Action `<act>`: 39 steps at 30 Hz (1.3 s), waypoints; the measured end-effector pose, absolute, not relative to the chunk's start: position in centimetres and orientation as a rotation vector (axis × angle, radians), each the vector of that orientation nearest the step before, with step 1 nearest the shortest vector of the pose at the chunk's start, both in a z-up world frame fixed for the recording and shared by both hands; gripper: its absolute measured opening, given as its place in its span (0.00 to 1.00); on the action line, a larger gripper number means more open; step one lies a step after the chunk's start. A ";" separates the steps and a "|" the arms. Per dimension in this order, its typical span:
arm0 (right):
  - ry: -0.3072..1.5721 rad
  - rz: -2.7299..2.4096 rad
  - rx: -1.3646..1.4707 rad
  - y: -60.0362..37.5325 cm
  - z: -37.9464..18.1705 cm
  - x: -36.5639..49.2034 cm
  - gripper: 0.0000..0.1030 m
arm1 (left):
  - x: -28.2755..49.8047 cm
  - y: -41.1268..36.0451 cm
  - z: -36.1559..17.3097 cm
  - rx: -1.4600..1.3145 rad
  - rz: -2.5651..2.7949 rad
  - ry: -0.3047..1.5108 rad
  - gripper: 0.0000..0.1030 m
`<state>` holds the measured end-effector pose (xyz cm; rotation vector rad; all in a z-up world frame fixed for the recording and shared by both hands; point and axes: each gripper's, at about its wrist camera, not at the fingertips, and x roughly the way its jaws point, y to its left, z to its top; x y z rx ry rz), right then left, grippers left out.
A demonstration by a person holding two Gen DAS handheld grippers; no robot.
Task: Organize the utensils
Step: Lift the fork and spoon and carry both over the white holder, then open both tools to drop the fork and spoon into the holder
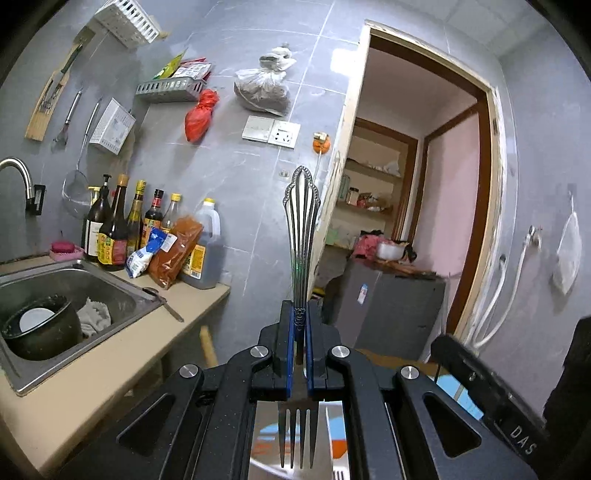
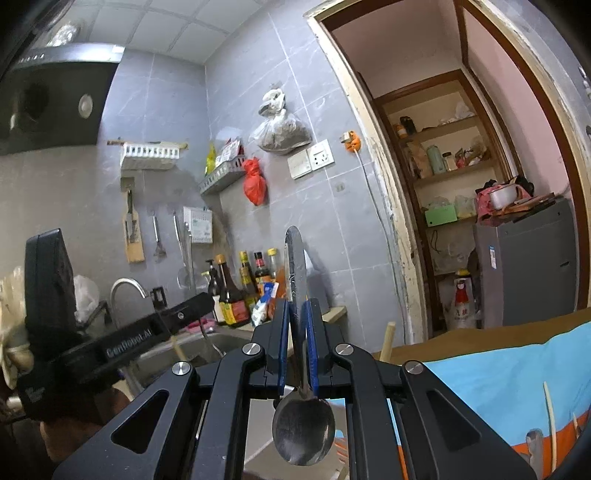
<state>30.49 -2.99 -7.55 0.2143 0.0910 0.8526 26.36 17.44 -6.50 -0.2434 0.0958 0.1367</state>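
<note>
Both grippers are raised off the work surface, each clamped on a piece of cutlery: the left gripper [image 1: 300, 314] has its blue-lined jaws pressed tight on the neck of a fork [image 1: 301, 236], tines pointing back toward the camera and the ornate handle standing straight out ahead, while the right gripper [image 2: 296, 317] is closed just as tightly on the stem of a spoon [image 2: 303, 428], bowl hanging back near the lens and handle rising forward. Below and to the right of the right gripper lies a blue and orange cloth [image 2: 498, 398] with pale chopsticks [image 2: 550, 417] resting on it. Off to the left gripper's left, a steel sink [image 1: 74, 284] holds a dark pot [image 1: 40, 328], and beyond it a row of sauce bottles [image 1: 122, 225] lines the counter against the grey tiled wall. Farther ahead, white racks [image 1: 127, 22] and a utensil holder [image 1: 112, 125] hang on the wall, and an open doorway [image 1: 424, 177] leads to pantry shelves. This looks like the carrying step, with both utensils picked up and none yet put away. The next move likely calls for swinging each piece toward a holder, handle or head aligned with its slot, then easing the jaws apart one at a time; which holder is meant cannot be told.
</note>
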 end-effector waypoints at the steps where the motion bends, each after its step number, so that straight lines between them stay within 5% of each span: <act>1: 0.091 0.854 0.203 -2.9 -7.7 30.4 0.07 | 26.4 17.3 -6.9 -0.236 0.137 0.105 0.03; 13: 0.157 0.828 0.100 -3.5 -8.4 29.7 0.08 | 25.8 16.2 -8.6 -0.229 0.077 0.277 0.04; 19: 0.162 0.824 0.144 -5.0 -6.6 29.0 0.17 | 24.9 16.5 -7.0 -0.264 0.076 0.292 0.06; 26: 0.135 0.796 0.196 -8.2 -3.1 28.0 0.27 | 23.4 15.1 -4.4 -0.274 0.060 0.291 0.34; 33: 0.126 0.674 0.205 -14.1 -1.3 27.1 0.65 | 22.8 11.3 -2.1 -0.291 0.022 0.237 0.78; 36: 0.110 0.620 0.195 -16.5 -0.8 26.7 0.78 | 23.1 9.2 -1.3 -0.285 -0.003 0.229 0.80; 39: 0.110 0.558 0.182 -19.0 -0.7 26.4 0.87 | 23.5 6.7 -0.8 -0.257 -0.014 0.231 0.95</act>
